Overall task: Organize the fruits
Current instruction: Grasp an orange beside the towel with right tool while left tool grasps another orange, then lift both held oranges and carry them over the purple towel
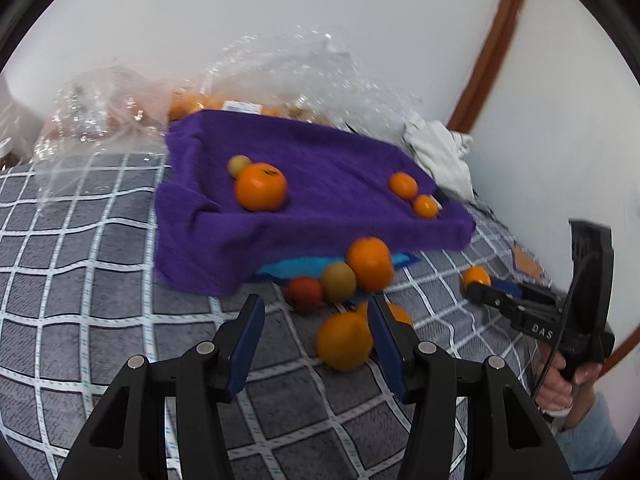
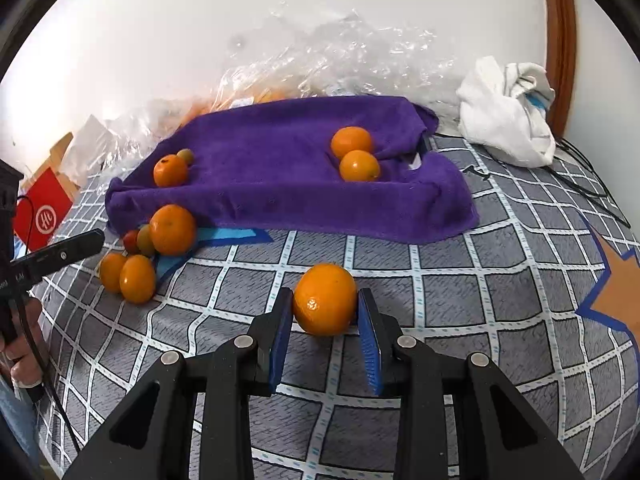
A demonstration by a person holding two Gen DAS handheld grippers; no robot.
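**Orange framed by the right gripper; fruit split between towel and bedspread**

The right gripper (image 2: 325,322) is seen spread wide, its blue-padded fingers (image 2: 281,334) set either side of a lone orange (image 2: 325,299) that rests on the checked grey bedspread (image 2: 460,300). Whether the pads touch the fruit cannot be told; narrow gaps appear to remain at both sides, so nothing is yet clamped.

The left gripper (image 1: 316,322) is likewise held open and empty above the bedspread. A blurred orange (image 1: 345,342) lies just in front of its right finger (image 1: 386,344), with another orange partly hidden behind that finger.

Beyond these, a cluster is gathered at the near edge of the purple towel (image 2: 280,184): a large orange (image 2: 173,229), a greenish fruit (image 2: 145,240) and a small red fruit (image 2: 131,241), touching one another, over a strip of blue material (image 2: 236,235). Two more oranges (image 2: 137,279) lie side by side just nearer on the bedspread.

On the towel itself, two groups are set well apart: an orange (image 2: 170,170) with a small greenish fruit (image 2: 185,156) behind it at the left, and a pair of oranges (image 2: 359,166) touching at the right.

Behind the towel, crumpled clear plastic bags (image 2: 320,60) are heaped against the white wall; a white cloth (image 2: 504,120) lies at the far right, and a red box (image 2: 40,210) at the left.
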